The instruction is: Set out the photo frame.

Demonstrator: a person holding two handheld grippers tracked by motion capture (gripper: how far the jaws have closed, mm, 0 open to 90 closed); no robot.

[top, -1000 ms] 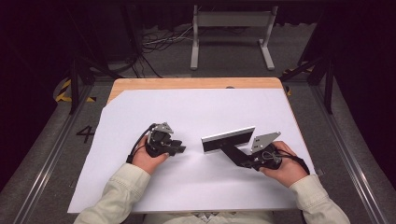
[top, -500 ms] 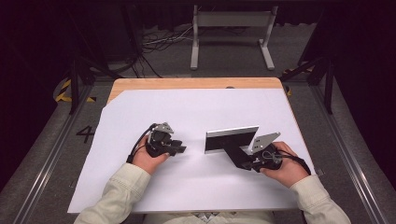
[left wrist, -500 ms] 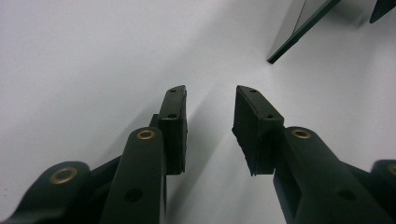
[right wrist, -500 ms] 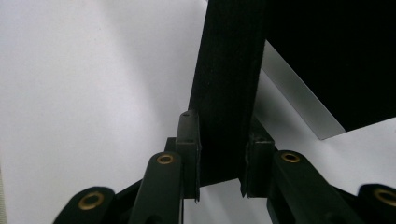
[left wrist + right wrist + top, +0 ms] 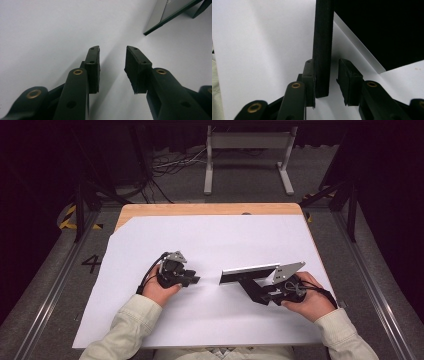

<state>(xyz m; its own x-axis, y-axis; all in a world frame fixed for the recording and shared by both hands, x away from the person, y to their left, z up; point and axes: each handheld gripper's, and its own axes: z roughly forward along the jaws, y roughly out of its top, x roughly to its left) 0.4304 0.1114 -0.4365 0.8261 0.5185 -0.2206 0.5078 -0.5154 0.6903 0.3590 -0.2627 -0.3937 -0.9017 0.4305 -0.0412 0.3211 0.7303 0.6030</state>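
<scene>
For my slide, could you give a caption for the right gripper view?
Right tool opening around a thin black panel above the white sheet.

Pale beige sleeves (image 5: 131, 327), black tongs (image 5: 196, 280)

matt black slab (image 5: 322, 50) on smooth white paper (image 5: 210, 245)

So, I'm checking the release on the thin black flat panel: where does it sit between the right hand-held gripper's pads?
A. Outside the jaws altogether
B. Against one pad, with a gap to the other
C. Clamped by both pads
B: in the right gripper view the thin black flat panel lies against one pad of the right hand-held gripper, whose jaws have just been opening, leaving a gap at the other pad.
</scene>
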